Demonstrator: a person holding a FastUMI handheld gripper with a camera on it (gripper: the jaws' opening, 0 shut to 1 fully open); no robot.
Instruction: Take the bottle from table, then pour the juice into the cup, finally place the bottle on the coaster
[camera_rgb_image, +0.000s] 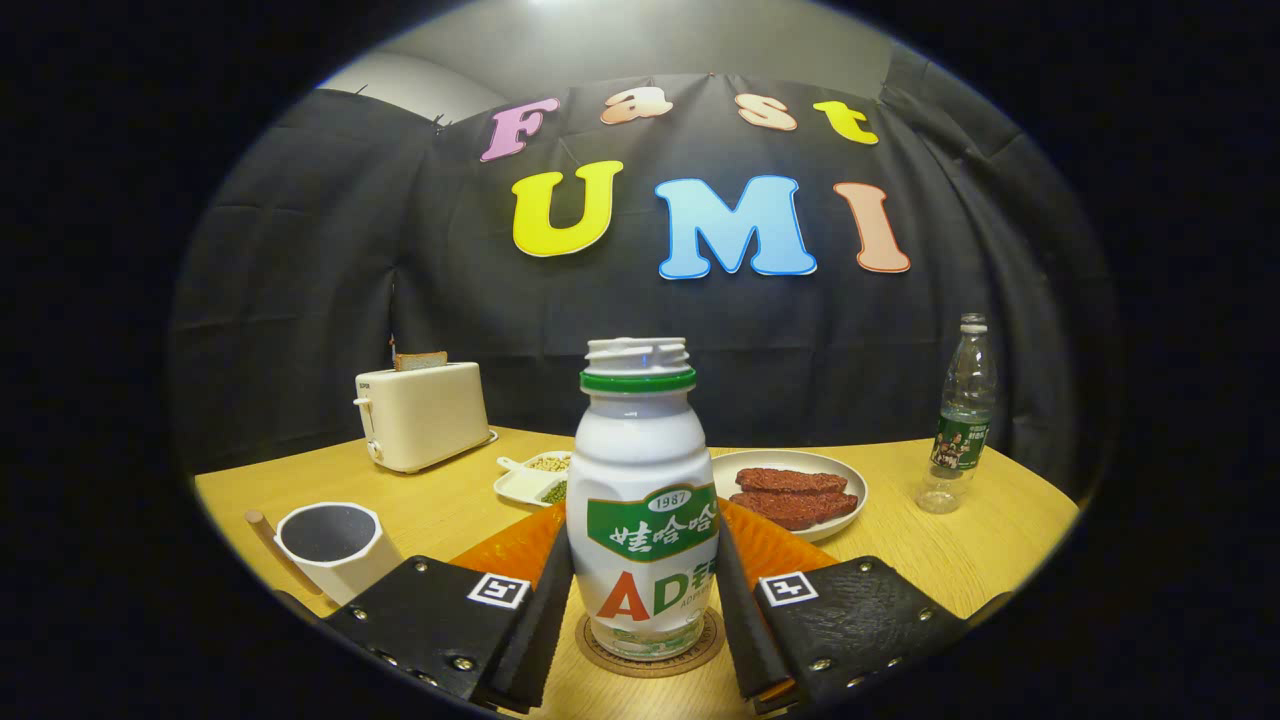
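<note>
Bottle (643, 500) is standing upright between the two fingers of the gripper (645, 610), its long axis running vertically, its neck open with no cap and its base sitting on the round coaster (650, 655) just ahead of the finger roots. Both fingers are flanking the lower body of the bottle and appear to be lying against its sides, though whether they are pressing or only resting there is not something I can tell. Judging by the bottle being already upright on the coaster, the placing step is looking nearly finished, and the coming move is likely turning on spreading the fingers evenly and backing straight away, so that neither side is nudging the tall, narrow bottle over.

Just behind the bottle an orange tray (510, 548) is lying flat. To the left of the left finger the white cup (330, 545) is sitting close by. Beyond the fingers a plate of reddish slices (790, 490) and a small divided dish (530, 478) are resting on the wooden table (960, 560), with a toaster (422, 415) farther left and a clear water bottle (960, 420) well off to the right. Dark cloth is closing the booth behind.
</note>
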